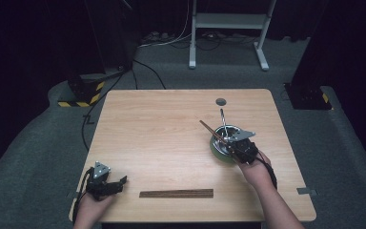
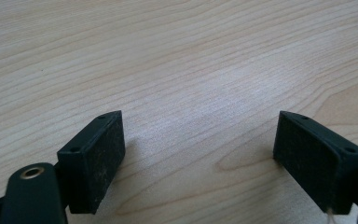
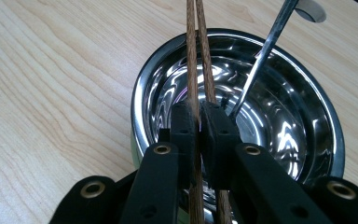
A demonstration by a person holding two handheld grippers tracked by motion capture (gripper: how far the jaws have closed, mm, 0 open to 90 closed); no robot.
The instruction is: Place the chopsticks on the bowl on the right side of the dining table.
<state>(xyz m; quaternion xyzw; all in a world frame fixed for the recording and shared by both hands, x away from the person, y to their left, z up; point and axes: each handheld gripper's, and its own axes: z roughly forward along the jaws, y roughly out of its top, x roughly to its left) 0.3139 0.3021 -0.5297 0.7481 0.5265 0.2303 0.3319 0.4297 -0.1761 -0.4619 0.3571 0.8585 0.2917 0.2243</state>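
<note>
Jaws first: on our right gripper (image 3: 199, 122) they are pressed together around a pair of brown wooden chopsticks (image 3: 196, 56), which run up between the pads and out past the far rim of a steel bowl (image 3: 177, 65). In the right gripper view the two sticks lie side by side, nearly touching, and cross above the bowl's shiny inside. A thin metal handle (image 3: 265, 46) leans out of the bowl just to the right of the sticks, its lower end down in the basin beside our jaws; we cannot tell what kind of utensil it belongs to.

From the high view, we see the right gripper (image 1: 242, 149) held over the near edge of the bowl (image 1: 218, 149), which sits toward the right side of the wooden surface (image 1: 162, 138). The chopsticks (image 1: 210, 130) slant up and to the left from the gripper, and the metal handle (image 1: 223, 119) points away toward a small round hole (image 1: 220, 101) near the far edge.

Our left gripper (image 1: 106, 182) rests low at the near left corner, well apart from the bowl. Its jaws stand wide with bare wood grain between the pads (image 2: 100, 163). A long dark wooden strip (image 1: 176, 193) lies flat along the near edge, between our two hands.
</note>
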